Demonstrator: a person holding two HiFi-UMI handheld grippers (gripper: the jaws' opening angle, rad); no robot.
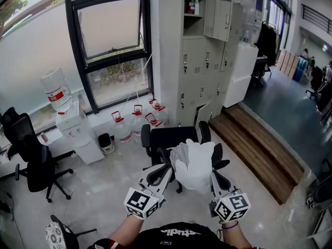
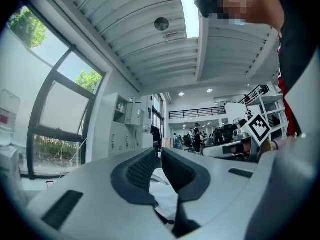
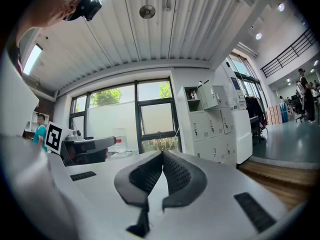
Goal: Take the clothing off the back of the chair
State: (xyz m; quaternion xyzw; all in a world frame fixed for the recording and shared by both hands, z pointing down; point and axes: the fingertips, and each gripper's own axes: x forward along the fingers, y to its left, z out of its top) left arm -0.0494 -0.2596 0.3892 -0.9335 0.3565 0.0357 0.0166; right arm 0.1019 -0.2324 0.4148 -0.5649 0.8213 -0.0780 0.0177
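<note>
The white clothing (image 1: 194,165) hangs bunched between your two claws, lifted clear above the black chair (image 1: 171,137), whose back shows just behind it. Your left claw (image 1: 165,169) is clamped on the clothing's left edge; in the left gripper view the jaws are pressed together with white fabric (image 2: 167,196) caught between them. Your right claw (image 1: 215,176) meets the clothing's right edge, and in the right gripper view its jaws (image 3: 162,154) meet at the tips, closed on that edge. Both claws point level.

Beyond the chair, water jugs (image 1: 137,119) stand on the floor under the window (image 1: 111,40). A water dispenser (image 1: 56,90) is at the left, grey lockers (image 1: 205,56) at the right.
</note>
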